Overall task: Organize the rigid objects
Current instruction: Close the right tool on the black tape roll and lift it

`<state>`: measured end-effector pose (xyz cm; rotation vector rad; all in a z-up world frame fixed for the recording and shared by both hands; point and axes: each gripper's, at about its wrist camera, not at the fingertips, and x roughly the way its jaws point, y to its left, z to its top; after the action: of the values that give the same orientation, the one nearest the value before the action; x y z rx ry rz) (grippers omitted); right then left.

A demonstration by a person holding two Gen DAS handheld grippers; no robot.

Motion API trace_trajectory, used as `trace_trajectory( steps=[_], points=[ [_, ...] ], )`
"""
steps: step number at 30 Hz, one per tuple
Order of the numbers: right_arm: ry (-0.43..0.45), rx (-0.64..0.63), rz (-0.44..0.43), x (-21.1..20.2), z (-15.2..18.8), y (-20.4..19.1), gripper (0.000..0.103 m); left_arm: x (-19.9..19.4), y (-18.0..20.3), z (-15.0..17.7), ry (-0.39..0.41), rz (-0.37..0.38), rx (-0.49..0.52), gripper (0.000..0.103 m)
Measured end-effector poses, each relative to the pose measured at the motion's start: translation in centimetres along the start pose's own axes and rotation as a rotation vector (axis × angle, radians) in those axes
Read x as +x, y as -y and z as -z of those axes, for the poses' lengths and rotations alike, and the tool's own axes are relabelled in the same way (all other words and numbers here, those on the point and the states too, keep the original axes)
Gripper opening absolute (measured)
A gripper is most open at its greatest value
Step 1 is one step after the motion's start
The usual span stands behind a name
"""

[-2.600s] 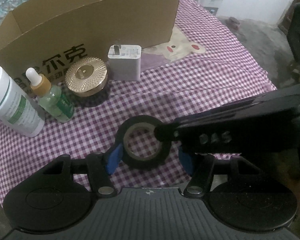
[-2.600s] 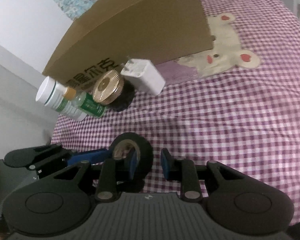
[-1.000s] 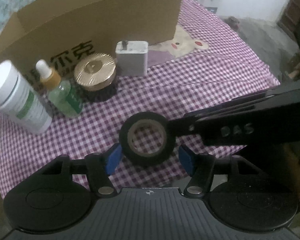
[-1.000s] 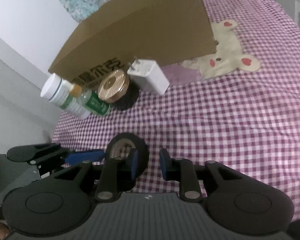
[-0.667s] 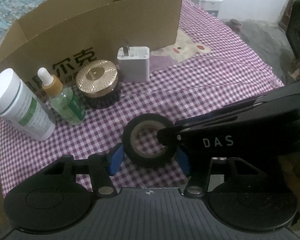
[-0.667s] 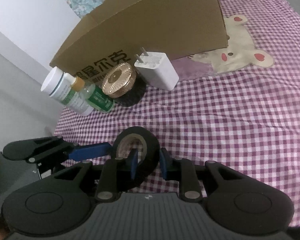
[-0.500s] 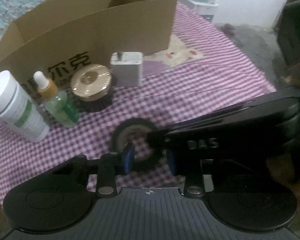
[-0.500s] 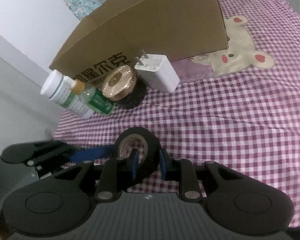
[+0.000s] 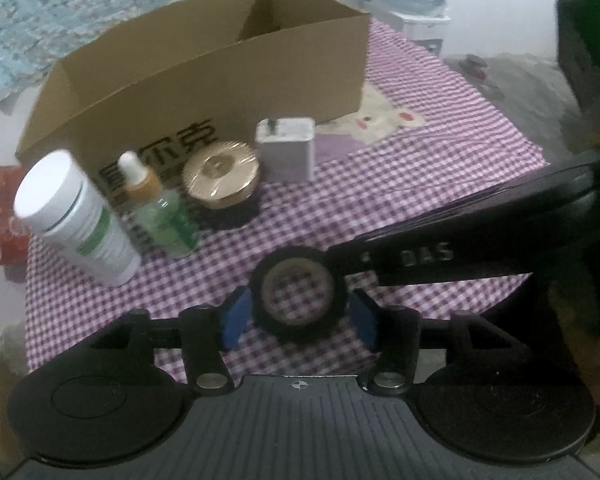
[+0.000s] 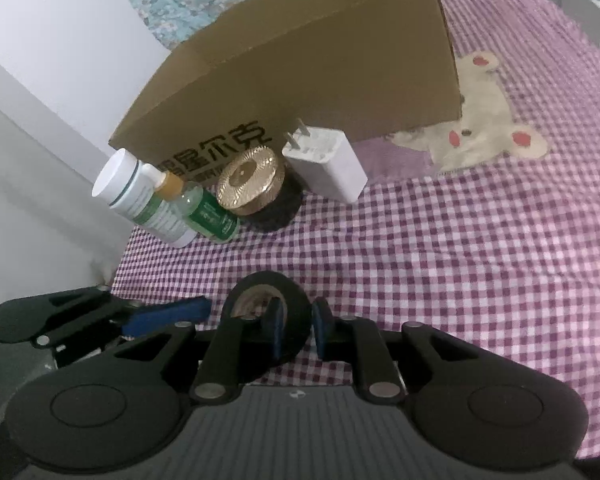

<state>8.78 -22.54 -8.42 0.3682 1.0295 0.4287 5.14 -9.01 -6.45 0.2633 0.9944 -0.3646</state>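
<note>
A black tape roll (image 9: 300, 264) stands on edge just above the checked cloth. My right gripper (image 10: 298, 330) is shut on its wall, one pad inside the hole and one outside; in the left wrist view its black arm (image 9: 440, 256) reaches in from the right. My left gripper (image 9: 300, 316) straddles the roll, its jaws opening, blue pads close beside the roll's sides without pressing. Behind stand a white bottle (image 9: 72, 216), a dropper bottle (image 9: 160, 212), a gold-lidded jar (image 9: 220, 176) and a white charger (image 9: 288, 152), in a row before the open cardboard box (image 9: 220, 80).
The purple checked cloth (image 9: 400, 200) has a bear patch (image 9: 384, 116) right of the box. A red item (image 9: 4, 200) lies off the cloth's left edge. A white wall (image 10: 40, 80) is close on the left. The cloth's right part (image 10: 480, 260) is bare.
My left gripper's jaws narrowed, then spread again on both sides of the tape roll. The right gripper closed a little tighter on the roll's wall and kept still.
</note>
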Motion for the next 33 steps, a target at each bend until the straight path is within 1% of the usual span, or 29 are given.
trace_trajectory(
  steps=[3, 6, 7, 9, 12, 16, 19, 20, 21, 23, 24, 26, 27, 31, 33],
  points=[
    [-0.025, -0.048, 0.009, 0.6, -0.5, -0.7, 0.021, 0.8, -0.5, 0.1, -0.036, 0.000, -0.018, 0.057],
    [-0.045, -0.094, 0.028, 1.3, -0.8, -1.3, 0.021, 1.6, -0.6, 0.2, -0.047, 0.004, -0.016, 0.058],
    [-0.119, -0.147, 0.009, 1.6, -0.8, -1.4, 0.021, 1.7, -0.6, 0.3, -0.046, 0.011, -0.014, 0.058],
    [-0.129, -0.152, 0.018, 2.1, -0.9, -1.2, 0.021, 1.8, -0.5, 0.3, -0.034, 0.016, -0.007, 0.058],
    [-0.123, -0.162, 0.010, 2.2, -1.0, -1.1, 0.021, 2.0, -0.4, 0.5, -0.019, 0.014, 0.000, 0.059],
    [-0.119, -0.219, 0.023, 2.4, -1.1, -1.5, 0.020, 2.3, -0.5, 0.5, -0.005, 0.015, -0.011, 0.058],
    [-0.120, -0.214, 0.031, 2.4, -1.4, -1.2, 0.020, 2.3, -0.3, 0.3, 0.007, 0.011, -0.004, 0.055],
    [-0.120, -0.208, 0.030, 2.4, -1.5, -1.2, 0.020, 2.3, -0.2, 0.1, 0.016, 0.035, 0.001, 0.041],
    [-0.120, -0.198, 0.023, 2.4, -1.6, -1.1, 0.019, 2.1, -0.1, -0.1, 0.024, 0.051, -0.001, 0.038],
    [-0.129, -0.177, -0.009, 2.1, -1.6, -1.1, 0.018, 1.9, 0.6, -0.5, 0.042, 0.059, 0.017, 0.038],
    [-0.128, -0.180, -0.009, 2.0, -1.6, -1.3, 0.016, 1.8, 1.0, -0.7, 0.048, 0.053, 0.032, 0.039],
    [-0.120, -0.195, 0.010, 1.9, -1.5, -1.6, 0.013, 1.9, 1.7, -0.9, 0.051, 0.026, 0.068, 0.039],
    [-0.109, -0.196, 0.024, 1.9, -1.5, -1.6, 0.013, 1.9, 1.8, -0.9, 0.053, 0.016, 0.078, 0.039],
    [-0.097, -0.203, 0.046, 1.6, -1.6, -1.1, 0.013, 1.3, 1.0, -0.4, 0.052, -0.001, 0.055, 0.040],
    [-0.090, -0.211, 0.060, 1.4, -1.6, -0.7, 0.013, 0.8, 0.1, 0.0, 0.049, -0.015, 0.033, 0.043]
  ],
)
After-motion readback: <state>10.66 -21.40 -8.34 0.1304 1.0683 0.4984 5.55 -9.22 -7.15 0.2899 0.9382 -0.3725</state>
